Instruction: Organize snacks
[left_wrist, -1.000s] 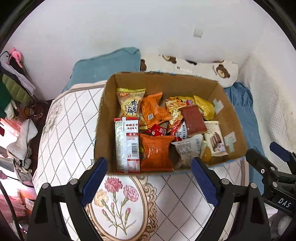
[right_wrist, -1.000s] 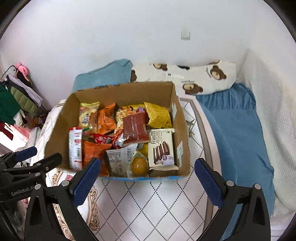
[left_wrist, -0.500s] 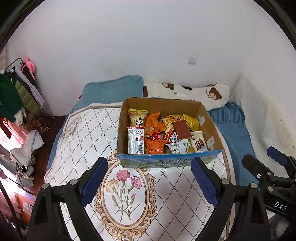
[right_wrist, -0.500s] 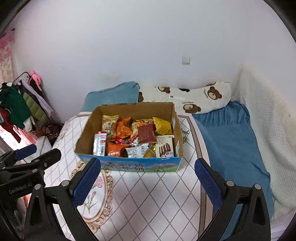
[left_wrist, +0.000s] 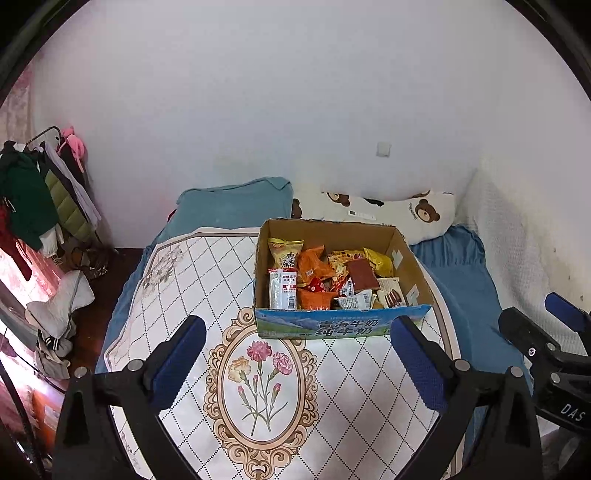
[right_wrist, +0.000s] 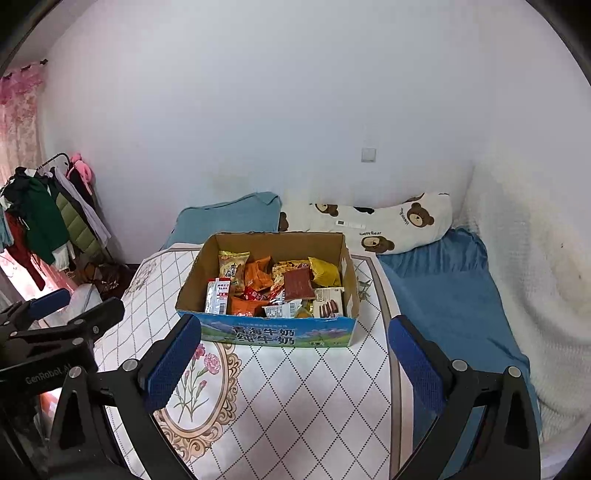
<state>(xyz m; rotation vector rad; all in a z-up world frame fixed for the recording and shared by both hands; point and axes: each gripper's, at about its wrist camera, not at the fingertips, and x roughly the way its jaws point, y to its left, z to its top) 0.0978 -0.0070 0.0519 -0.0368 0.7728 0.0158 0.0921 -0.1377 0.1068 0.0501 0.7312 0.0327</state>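
Two grippers, both spread wide and holding nothing, face a cardboard box (left_wrist: 343, 280) of snacks on a quilted mat (left_wrist: 229, 295) laid over my bed. Through the left wrist view, my left gripper (left_wrist: 297, 363) hangs short of the box's printed blue front, its blue pads apart over the flower medallion (left_wrist: 260, 384); the box sits past them toward the wall, and my right gripper (left_wrist: 554, 332) shows at the right edge. Packed inside are a silver-and-red packet (left_wrist: 283, 294) standing at the front left, orange bags (left_wrist: 314, 264), a yellow bag (left_wrist: 378, 260) and a flat dark-red pack (left_wrist: 362, 275) on top. I judge these packets light, soft and crinkly, slippery in foil, with contents that could crush, so I would pinch each by a sealed edge or corner, gently. From the right wrist view, my right gripper (right_wrist: 293, 363) likewise stands unclenched before the box (right_wrist: 269, 284), where a biscuit pack (right_wrist: 328, 304) leans at the front right corner, and my left gripper (right_wrist: 61, 314) enters from the left. Around the box lie a blue pillow (right_wrist: 229, 218), a bear-print pillow (right_wrist: 384, 223), a blue sheet (right_wrist: 443, 288) and, far left, a clothes rack (right_wrist: 48, 218). Only the box's walls and the tight packing seem likely to hinder a reach.
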